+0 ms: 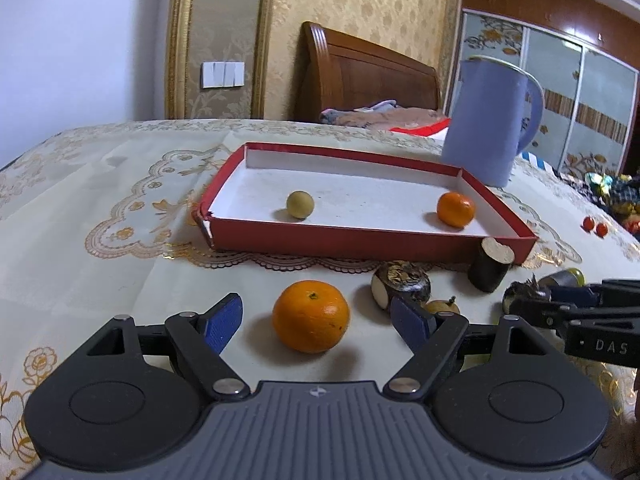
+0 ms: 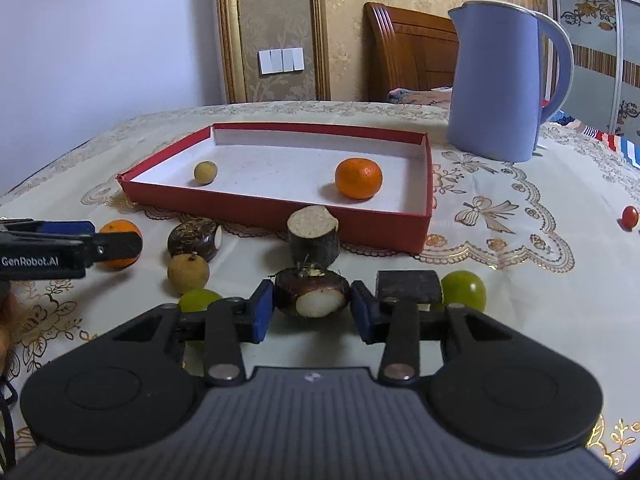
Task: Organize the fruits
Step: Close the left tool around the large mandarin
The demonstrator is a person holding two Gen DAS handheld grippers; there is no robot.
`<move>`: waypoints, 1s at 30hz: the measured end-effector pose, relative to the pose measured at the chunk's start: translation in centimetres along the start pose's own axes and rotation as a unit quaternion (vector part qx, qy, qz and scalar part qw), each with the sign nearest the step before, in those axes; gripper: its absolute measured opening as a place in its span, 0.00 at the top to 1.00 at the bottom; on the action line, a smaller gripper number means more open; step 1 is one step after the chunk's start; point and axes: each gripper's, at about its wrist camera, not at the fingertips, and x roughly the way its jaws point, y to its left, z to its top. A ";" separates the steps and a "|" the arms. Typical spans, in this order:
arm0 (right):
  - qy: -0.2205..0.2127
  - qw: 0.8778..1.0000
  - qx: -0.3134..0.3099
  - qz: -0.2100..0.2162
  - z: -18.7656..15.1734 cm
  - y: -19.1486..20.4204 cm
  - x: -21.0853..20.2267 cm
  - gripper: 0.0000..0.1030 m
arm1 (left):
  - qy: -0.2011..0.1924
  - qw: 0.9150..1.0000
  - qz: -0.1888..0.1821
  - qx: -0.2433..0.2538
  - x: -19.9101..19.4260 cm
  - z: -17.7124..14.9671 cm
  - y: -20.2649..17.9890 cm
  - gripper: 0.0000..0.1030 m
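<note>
Orange (image 1: 311,316): glossy, dimpled, between spread left jaws, untouched. Right jaws flank cut water chestnut (image 2: 312,295), grip unclear.

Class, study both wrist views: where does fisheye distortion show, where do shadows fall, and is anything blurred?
Left wrist view: the door frame bows and dark corners vignette; the orange between the open left gripper casts a soft shadow toward the camera. Right wrist view: the red tray looks skewed; the kettle leans; the water chestnut between the right gripper is sharp, no blur.
</note>
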 end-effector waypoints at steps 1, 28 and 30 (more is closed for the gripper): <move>0.000 1.000 0.001 0.000 0.0 0.0 0.0 0.62 | 0.001 1.000 0.002 0.002 0.0 0.0 -0.1 0.21; -0.004 1.000 -0.001 -0.001 0.0 0.2 -0.1 0.62 | 0.038 0.999 0.015 0.004 1.3 0.0 -0.2 0.58; -0.004 1.000 -0.002 -0.002 0.0 0.2 -0.2 0.62 | 0.038 0.999 0.016 0.004 1.3 0.0 -0.2 0.58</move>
